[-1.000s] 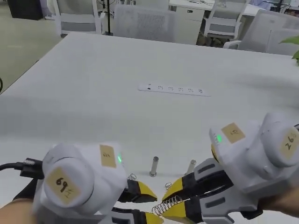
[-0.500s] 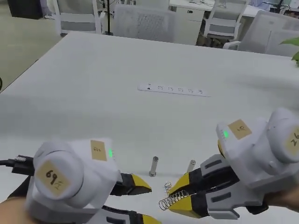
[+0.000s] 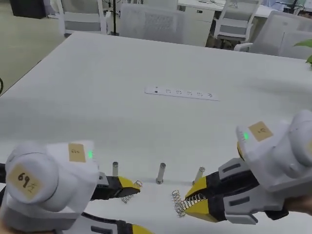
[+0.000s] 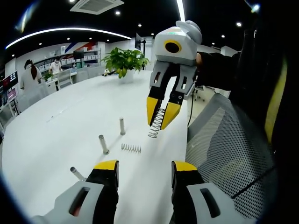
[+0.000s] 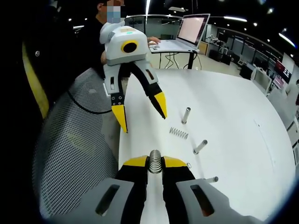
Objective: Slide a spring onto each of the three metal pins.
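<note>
The right gripper [image 5: 155, 162] pinches a spring [image 5: 155, 169] between its yellow-tipped jaws. Straight ahead, the left gripper [image 5: 142, 116] hangs with jaws spread wide. Ahead to the right, a second spring [image 5: 178, 133] lies on the white table [image 5: 233, 102] among three metal pins: far pin [image 5: 186, 115], middle pin [image 5: 200, 146], near pin [image 5: 211, 179].

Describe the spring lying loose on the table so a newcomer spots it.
On the white table, find the row of three metal pins. The loose spring lies flat near the middle pin, on the person's side. The clamped spring, by contrast, hangs from the right gripper.
</note>
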Available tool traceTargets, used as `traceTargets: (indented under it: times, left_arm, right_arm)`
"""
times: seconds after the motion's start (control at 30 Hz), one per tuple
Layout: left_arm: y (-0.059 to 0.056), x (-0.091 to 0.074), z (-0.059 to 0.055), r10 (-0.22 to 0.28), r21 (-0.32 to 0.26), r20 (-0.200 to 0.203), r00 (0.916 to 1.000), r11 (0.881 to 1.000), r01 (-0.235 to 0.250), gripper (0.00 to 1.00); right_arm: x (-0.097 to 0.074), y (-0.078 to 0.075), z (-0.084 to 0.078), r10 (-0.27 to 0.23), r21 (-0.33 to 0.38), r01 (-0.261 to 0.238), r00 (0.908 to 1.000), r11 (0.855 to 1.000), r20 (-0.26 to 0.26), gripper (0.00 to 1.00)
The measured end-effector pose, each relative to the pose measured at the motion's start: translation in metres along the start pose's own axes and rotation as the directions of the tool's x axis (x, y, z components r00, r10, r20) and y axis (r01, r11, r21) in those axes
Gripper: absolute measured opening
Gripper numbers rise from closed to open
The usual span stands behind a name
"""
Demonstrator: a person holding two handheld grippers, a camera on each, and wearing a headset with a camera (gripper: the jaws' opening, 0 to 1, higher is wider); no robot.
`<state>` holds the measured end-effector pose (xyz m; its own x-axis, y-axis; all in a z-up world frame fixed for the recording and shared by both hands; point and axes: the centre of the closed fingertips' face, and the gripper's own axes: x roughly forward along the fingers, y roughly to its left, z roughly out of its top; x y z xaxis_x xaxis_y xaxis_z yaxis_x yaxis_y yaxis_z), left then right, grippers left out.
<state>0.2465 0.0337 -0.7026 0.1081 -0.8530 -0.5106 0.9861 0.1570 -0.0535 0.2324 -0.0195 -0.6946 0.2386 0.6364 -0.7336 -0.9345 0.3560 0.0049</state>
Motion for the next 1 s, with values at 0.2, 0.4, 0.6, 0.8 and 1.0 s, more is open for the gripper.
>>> traceTargets:
  times: [0.2,0.4,0.6,0.8,1.0]
  left_arm:
    - [0.01,-0.011,-0.005,0.041,-0.043,0.018,0.999,0.998,-0.041,0.44]
    - [0.018,-0.021,-0.013,0.076,-0.087,0.023,0.9968,0.993,-0.074,0.48]
    - [0.023,-0.028,-0.015,0.11,-0.119,0.04,0.9931,0.987,-0.105,0.51]
    - [0.024,-0.034,-0.019,0.133,-0.148,0.047,0.99,0.981,-0.124,0.55]
    - [0.025,-0.038,-0.021,0.151,-0.171,0.056,0.9869,0.975,-0.139,0.6]
  right_arm:
    - [-0.002,-0.003,-0.003,-0.01,0.0,0.01,0.9999,1.0,-0.011,0.09]
    - [-0.005,-0.006,-0.006,-0.022,0.01,0.022,0.9996,1.0,-0.019,0.09]
    - [-0.008,-0.01,-0.009,-0.036,0.019,0.036,0.9991,0.999,-0.023,0.09]
    - [-0.013,-0.015,-0.01,-0.052,0.03,0.053,0.9984,0.998,-0.023,0.09]
    - [-0.019,-0.022,-0.011,-0.068,0.044,0.069,0.9974,0.997,-0.024,0.09]
